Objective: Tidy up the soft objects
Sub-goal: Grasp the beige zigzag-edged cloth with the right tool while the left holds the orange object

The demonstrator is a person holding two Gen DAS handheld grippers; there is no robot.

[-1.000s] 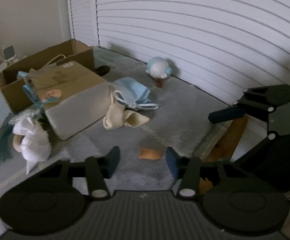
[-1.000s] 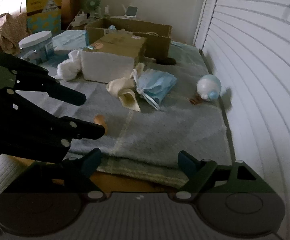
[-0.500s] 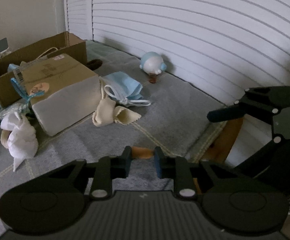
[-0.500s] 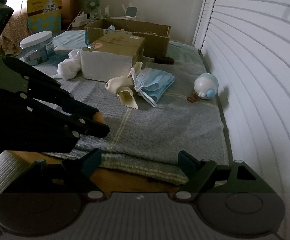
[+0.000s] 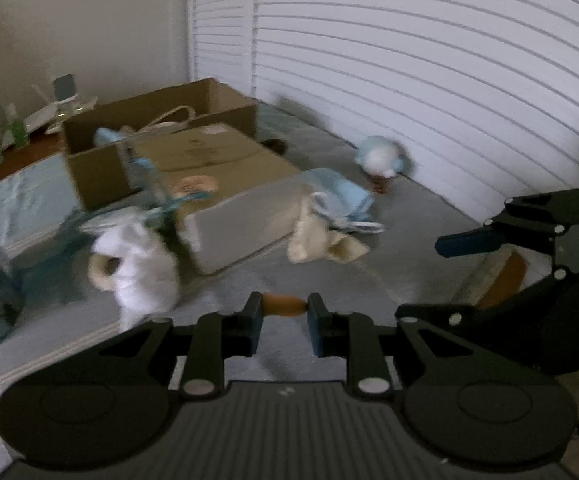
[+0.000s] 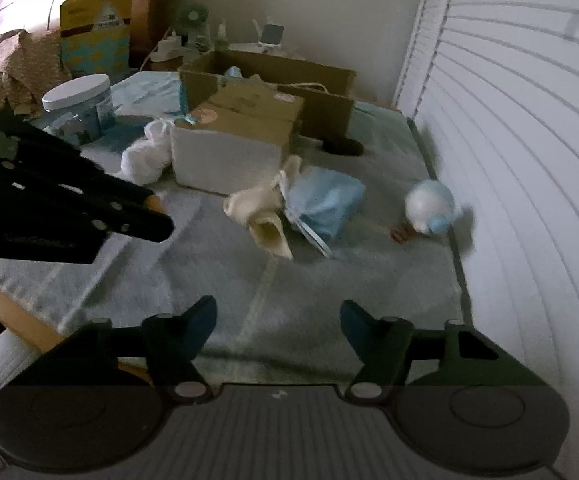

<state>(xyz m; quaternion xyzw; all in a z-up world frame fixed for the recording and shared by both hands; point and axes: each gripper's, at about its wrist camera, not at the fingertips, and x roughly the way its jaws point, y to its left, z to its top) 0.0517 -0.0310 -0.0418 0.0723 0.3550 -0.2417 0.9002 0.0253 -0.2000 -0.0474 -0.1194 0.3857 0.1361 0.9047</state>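
Note:
My left gripper [image 5: 282,307] is shut on a small orange soft piece [image 5: 283,305] and holds it above the grey blanket [image 5: 409,216]. From the right wrist view the left gripper [image 6: 157,220] shows at the left with the orange piece [image 6: 153,202] at its tips. My right gripper [image 6: 277,316] is open and empty over the blanket's near edge. A cream sock [image 6: 257,208], a blue face mask [image 6: 321,200], a white and blue plush ball [image 6: 429,206] and a white cloth bundle [image 6: 145,156] lie on the blanket.
A closed white-sided carton [image 6: 233,136] stands in front of an open cardboard box [image 6: 273,80]. A lidded tub [image 6: 77,108] stands at the left. A slatted white shutter [image 6: 529,160] runs along the right. The wooden table edge [image 6: 13,312] shows at the lower left.
My left gripper has closed on the orange piece and lifted it off the blanket. The right gripper has moved forward over the blanket and stays open.

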